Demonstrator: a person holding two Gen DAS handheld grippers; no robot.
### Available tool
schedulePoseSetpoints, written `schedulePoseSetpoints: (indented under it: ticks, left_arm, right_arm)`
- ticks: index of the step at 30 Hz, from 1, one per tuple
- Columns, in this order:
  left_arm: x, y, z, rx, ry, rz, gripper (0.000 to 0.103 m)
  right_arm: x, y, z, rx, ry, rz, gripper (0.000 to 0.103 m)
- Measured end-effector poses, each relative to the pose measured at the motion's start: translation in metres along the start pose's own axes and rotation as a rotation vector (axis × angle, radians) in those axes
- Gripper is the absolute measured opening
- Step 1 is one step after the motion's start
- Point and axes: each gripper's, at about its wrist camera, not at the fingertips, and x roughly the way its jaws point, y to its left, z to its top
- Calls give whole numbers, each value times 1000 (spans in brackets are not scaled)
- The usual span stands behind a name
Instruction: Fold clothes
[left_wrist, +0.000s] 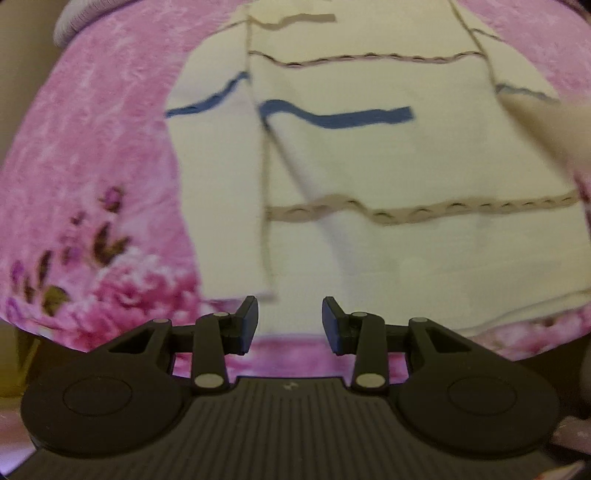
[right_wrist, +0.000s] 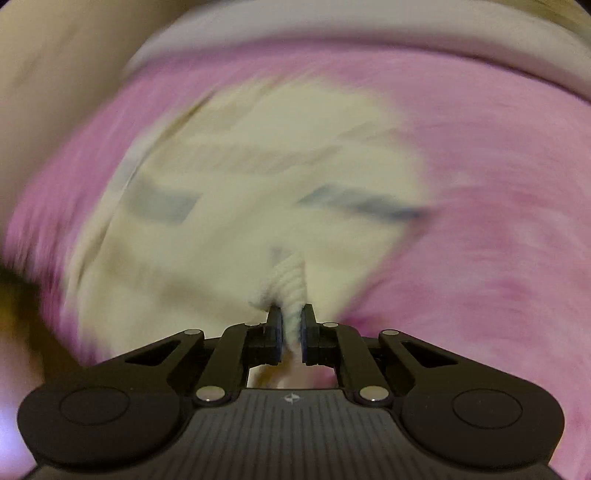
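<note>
A cream knit sweater (left_wrist: 369, 158) with blue and tan stripes lies flat on a pink floral blanket (left_wrist: 92, 166). Its left sleeve is folded in over the body. My left gripper (left_wrist: 290, 321) is open and empty, just above the sweater's near hem. In the right wrist view, which is heavily blurred, my right gripper (right_wrist: 291, 325) is shut on a ribbed cream cuff or edge of the sweater (right_wrist: 290, 288), holding it above the rest of the garment (right_wrist: 240, 184). A lifted cream sleeve shows at the right edge of the left wrist view (left_wrist: 554, 125).
The pink blanket (right_wrist: 498, 184) covers a bed with a grey edge (right_wrist: 332, 29) at the far side. A beige wall (right_wrist: 55, 74) stands beyond on the left.
</note>
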Motion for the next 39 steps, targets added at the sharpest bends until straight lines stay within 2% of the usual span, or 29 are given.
schedulePoseSetpoints:
  ticks: [1,2,3,4,6,7,9,12,14,15,17,21,24,26,28,29,31,32,33,34,36,39]
  left_arm:
    - [3,3,2,6,-5,13,34]
    - [5,5,3,12,-9,26,34]
    - [8,8,5,17,-14,38,35]
    - [13,11,7,27,-18,37,36]
    - [24,17,11,46,-26,35,37]
    - [29,20,13,56,-31,34,37]
    - [39,27,17,75,-39,31,38]
    - [55,36,24,103,-51,27,40]
    - [66,42,28,123,-59,25,27]
    - [71,45,30,132,-64,24,15]
    - [81,52,34,151,-72,21,10]
    - [57,121,64,91,-171,54,9]
    - [28,217,99,-66,-280,165,9]
    - [18,288,120,-198,-320,260,10]
    - [26,336,131,-259,-275,304,16]
    - [31,356,135,-279,-244,321,16]
    - [38,362,131,-245,-203,346,18]
    - [43,354,124,-223,-185,331,23]
    - [47,346,117,-200,-168,315,36]
    - [52,335,108,-199,-142,279,38]
    - [62,304,83,-232,-79,94,36]
    - [65,238,45,-284,-8,-260,36]
  right_arm:
    - [-13,-31,7,144,-40,-114,8]
    - [-25,-64,13,298,-74,-244,16]
    - [-35,-86,14,397,-86,-325,34]
    - [-44,-106,14,476,-89,-387,40]
    - [-62,-144,13,634,-95,-512,41]
    - [-68,-150,13,650,-103,-533,41]
    - [-69,-141,11,609,-95,-537,59]
    - [-50,-115,2,559,-25,-482,62]
    - [-31,-94,-7,555,39,-429,62]
    - [-22,-84,-10,560,64,-405,62]
    - [-7,-64,-15,569,109,-361,62]
    - [7,-29,-13,554,155,-328,62]
    - [10,-6,-5,539,158,-329,62]
    - [14,7,1,533,154,-328,62]
    - [18,20,6,527,150,-325,62]
    - [20,27,7,523,149,-322,62]
    - [23,40,9,508,150,-313,62]
    - [25,47,9,500,150,-309,62]
    - [28,52,8,492,155,-305,64]
    - [31,55,6,492,166,-302,64]
    - [36,59,0,495,194,-295,64]
    - [43,61,-13,501,243,-277,64]
